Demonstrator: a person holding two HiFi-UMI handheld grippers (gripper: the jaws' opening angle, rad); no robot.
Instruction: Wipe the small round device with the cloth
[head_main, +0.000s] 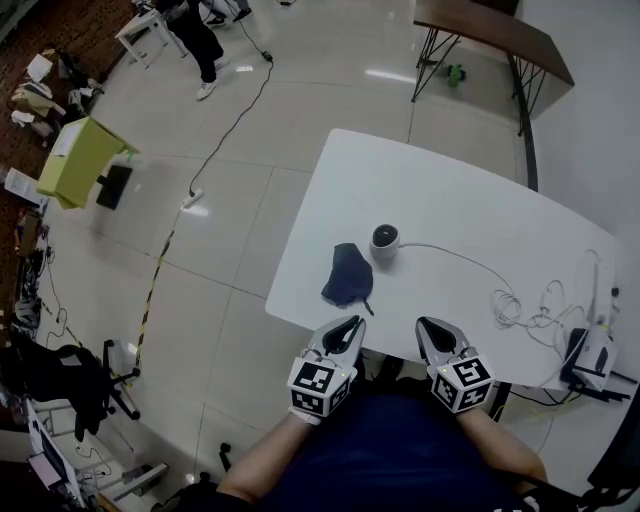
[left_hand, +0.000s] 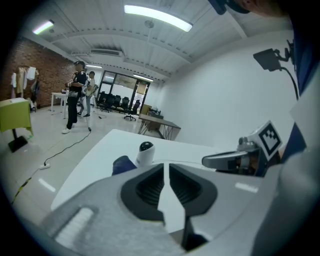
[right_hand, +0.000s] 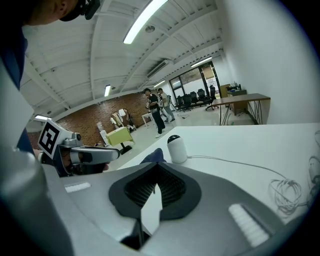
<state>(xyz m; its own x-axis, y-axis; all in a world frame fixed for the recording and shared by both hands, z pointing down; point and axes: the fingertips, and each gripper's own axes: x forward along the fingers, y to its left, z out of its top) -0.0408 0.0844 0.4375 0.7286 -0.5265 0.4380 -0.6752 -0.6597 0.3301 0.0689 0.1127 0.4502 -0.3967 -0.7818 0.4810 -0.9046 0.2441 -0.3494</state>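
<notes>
Both at near edge of bench (head_main: 450, 190), nothing engaged. Left gripper (head_main: 350, 326) fingers parted a crack, empty; right gripper (head_main: 426, 326) fingers clenched, empty. Cloth (head_main: 347, 276) lies mid-bench, just beside small round device (head_main: 385, 240). Cloth pickup likely first.

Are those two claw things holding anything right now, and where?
Nothing: the left gripper and right gripper are empty; the cloth lies untouched on the table.

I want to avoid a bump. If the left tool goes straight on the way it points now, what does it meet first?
Probably the bare white table, just right of the dark cloth and the small round device. The left tool tilts down; depth is unclear.
</notes>
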